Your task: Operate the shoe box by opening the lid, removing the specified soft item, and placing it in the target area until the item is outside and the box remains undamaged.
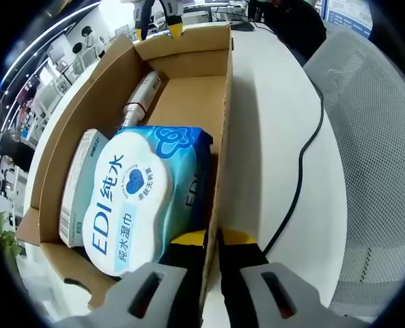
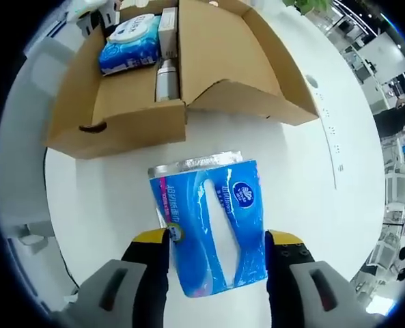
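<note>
The brown cardboard shoe box (image 1: 188,61) stands open on the white table. Inside lie a blue-white wet wipes pack (image 1: 130,201), a small white carton (image 1: 79,184) and a silver bottle (image 1: 141,99). My left gripper (image 1: 214,242) is shut on the box's near side wall, one jaw inside and one outside. In the right gripper view, my right gripper (image 2: 217,239) is shut on a blue soft tissue pack (image 2: 209,225), held outside the box (image 2: 120,130) over the table. The wet wipes pack (image 2: 130,41) stays in the box.
A black cable (image 1: 304,150) runs across the table (image 1: 270,102) right of the box. A grey mesh chair (image 1: 380,137) stands beyond the table edge. The box's lid flap (image 2: 243,61) folds outward. Bare white table (image 2: 311,171) surrounds the tissue pack.
</note>
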A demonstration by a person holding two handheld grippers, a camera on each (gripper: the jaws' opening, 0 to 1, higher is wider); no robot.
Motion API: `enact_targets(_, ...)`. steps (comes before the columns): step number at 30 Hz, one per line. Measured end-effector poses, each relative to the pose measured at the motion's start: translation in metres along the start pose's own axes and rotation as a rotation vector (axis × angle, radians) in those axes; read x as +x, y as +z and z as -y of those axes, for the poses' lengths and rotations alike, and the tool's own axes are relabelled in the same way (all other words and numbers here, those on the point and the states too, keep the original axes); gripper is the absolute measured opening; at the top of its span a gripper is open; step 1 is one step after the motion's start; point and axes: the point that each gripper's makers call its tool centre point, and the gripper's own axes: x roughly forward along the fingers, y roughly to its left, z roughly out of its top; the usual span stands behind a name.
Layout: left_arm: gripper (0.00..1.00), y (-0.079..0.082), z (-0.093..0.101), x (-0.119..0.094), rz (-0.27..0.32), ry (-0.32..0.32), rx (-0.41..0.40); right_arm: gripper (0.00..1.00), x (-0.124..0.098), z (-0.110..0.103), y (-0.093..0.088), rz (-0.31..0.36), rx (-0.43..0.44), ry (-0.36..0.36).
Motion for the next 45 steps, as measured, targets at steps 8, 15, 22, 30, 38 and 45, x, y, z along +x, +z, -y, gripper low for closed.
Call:
enact_targets(8,0.04,0.000,0.000,0.001,0.000,0.000,-0.001,0.54,-0.010,-0.005,0.000,0.006,-0.009,-0.016)
enact_targets(15,0.04,0.000,0.000,0.000,-0.001,0.002,-0.001,0.54,-0.018,-0.006,0.000,0.026,0.038,-0.052)
enact_targets(22,0.04,0.000,0.000,0.000,0.000,0.001,-0.001,0.54,-0.029,-0.007,0.002,0.054,0.095,-0.085)
enact_targets(30,0.04,-0.001,0.000,0.000,-0.002,0.001,-0.001,0.55,-0.043,-0.006,0.003,0.114,0.224,-0.140)
enact_targets(38,0.04,-0.002,-0.001,0.000,-0.003,0.003,-0.006,0.57,-0.060,-0.009,0.004,0.127,0.253,-0.189)
enact_targets(45,0.04,-0.003,0.000,0.000,-0.002,0.000,-0.004,0.62,-0.074,-0.019,0.010,0.171,0.343,-0.202)
